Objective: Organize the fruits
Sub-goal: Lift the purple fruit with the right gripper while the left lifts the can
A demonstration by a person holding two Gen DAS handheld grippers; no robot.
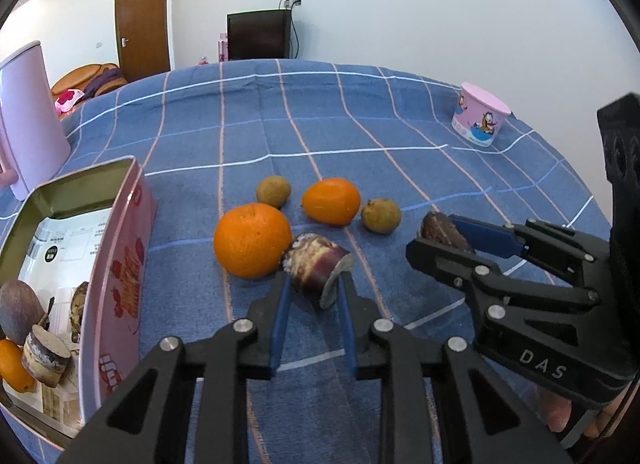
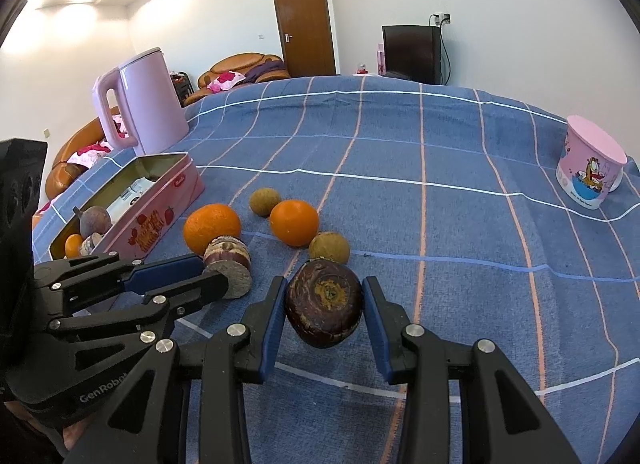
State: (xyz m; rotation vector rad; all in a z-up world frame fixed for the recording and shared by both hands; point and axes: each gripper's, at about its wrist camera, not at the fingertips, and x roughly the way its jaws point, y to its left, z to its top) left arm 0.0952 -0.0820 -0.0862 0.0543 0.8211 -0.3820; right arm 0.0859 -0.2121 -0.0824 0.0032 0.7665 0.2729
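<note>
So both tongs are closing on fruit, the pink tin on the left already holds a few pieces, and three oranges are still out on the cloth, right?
Not three: two oranges lie on the cloth, plus two small brown fruits, as the left wrist view shows. The rest holds: the left tongs bracket a sugarcane piece, the right tongs a dark round fruit, and the pink tin holds several pieces.

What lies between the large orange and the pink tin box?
Only bare blue checked cloth lies between the large orange and the pink tin box; the left wrist view shows it.
</note>
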